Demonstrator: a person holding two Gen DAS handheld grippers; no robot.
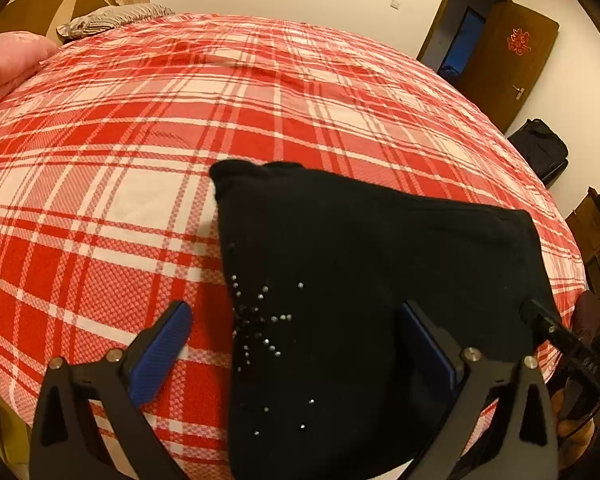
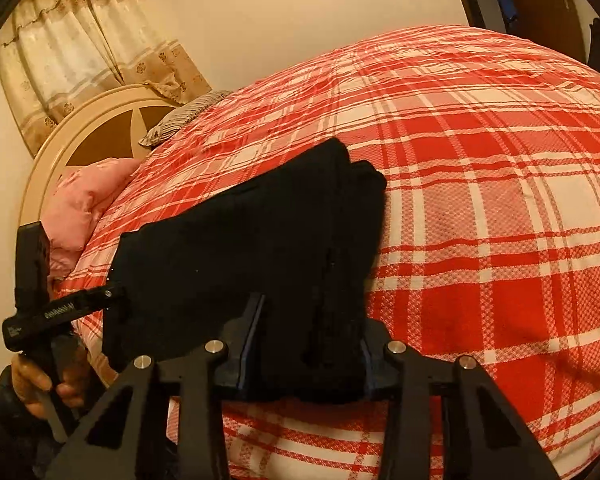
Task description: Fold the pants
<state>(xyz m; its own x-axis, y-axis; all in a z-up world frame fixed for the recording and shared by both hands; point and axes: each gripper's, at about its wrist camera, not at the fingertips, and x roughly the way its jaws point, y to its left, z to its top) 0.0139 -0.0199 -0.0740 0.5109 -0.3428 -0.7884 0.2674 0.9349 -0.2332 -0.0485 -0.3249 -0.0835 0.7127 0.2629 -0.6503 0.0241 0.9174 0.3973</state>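
Observation:
The black pants (image 1: 364, 280) lie folded into a compact bundle on the red plaid bed (image 1: 140, 128), with small rhinestones on the near part. My left gripper (image 1: 296, 340) is open, its fingers spread over the left edge of the bundle, one blue pad (image 1: 160, 352) over the sheet and one over the cloth. In the right wrist view the pants (image 2: 240, 240) sit ahead, and my right gripper (image 2: 308, 344) is shut on a thick fold of their near edge. The left gripper also shows in the right wrist view (image 2: 116, 292).
A pink pillow (image 2: 84, 200) and a grey striped pillow (image 2: 188, 114) lie by the round headboard (image 2: 100, 128). A brown door (image 1: 508, 60) stands open on the far right, with a dark bag (image 1: 540, 152) and a wooden cabinet (image 1: 596, 240) beside the bed.

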